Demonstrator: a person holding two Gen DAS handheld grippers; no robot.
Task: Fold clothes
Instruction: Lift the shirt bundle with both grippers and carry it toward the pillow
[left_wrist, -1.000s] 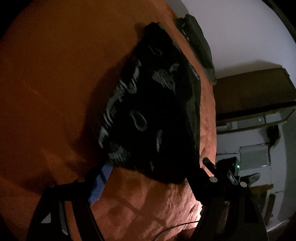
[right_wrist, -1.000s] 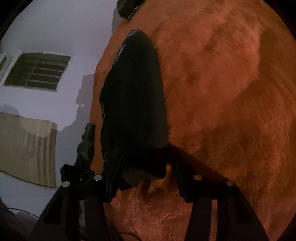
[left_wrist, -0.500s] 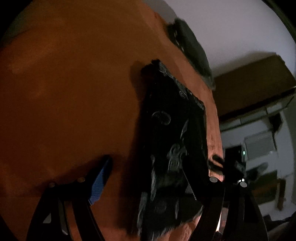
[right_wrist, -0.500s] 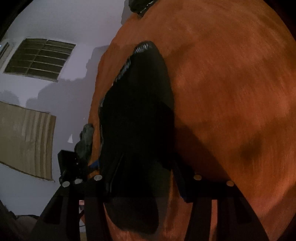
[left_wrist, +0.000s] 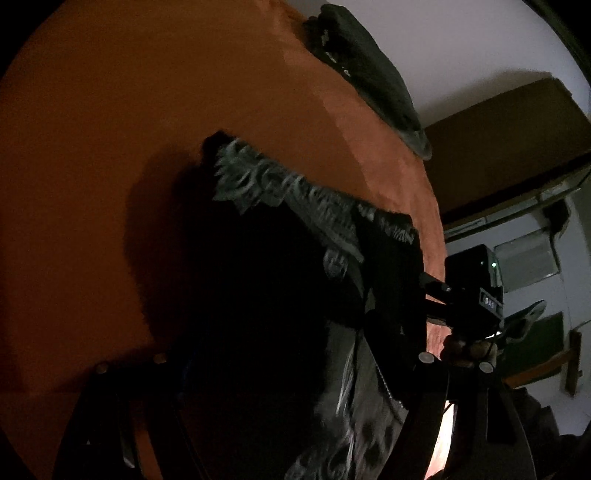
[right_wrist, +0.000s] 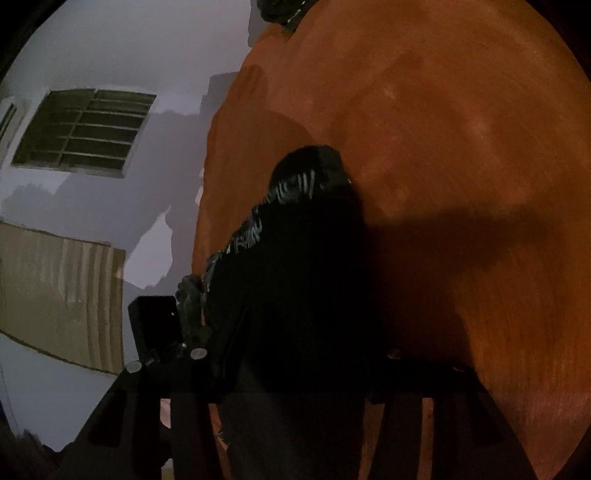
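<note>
A black garment (left_wrist: 295, 206) with a grey pattern lies on the orange blanket (left_wrist: 147, 110), its patterned edge raised. It fills the space between the wide-apart fingers of my left gripper (left_wrist: 266, 350) and runs back toward the camera. No pad visibly presses on it. In the right wrist view the same garment (right_wrist: 295, 258) also spans the open right gripper (right_wrist: 299, 354) and reaches below its fingers. Both grippers' fingertips are hidden in the dark cloth. The right gripper's body (left_wrist: 472, 291) stands at the garment's right side, and the left gripper's body (right_wrist: 155, 325) at its left.
Another dark folded garment (left_wrist: 369, 81) lies at the far edge of the blanket (right_wrist: 461, 147). Past the bed's edge are a pale wall, a barred window (right_wrist: 85, 133), a cardboard sheet (right_wrist: 55, 288) and a brown cupboard (left_wrist: 509, 140). Fingers of a hand (left_wrist: 461, 349) hold the right gripper.
Both grippers have advanced along the garment, which now runs between their fingers toward the cameras. Its far end sits nearer in both views. The two grippers have come closer together.
</note>
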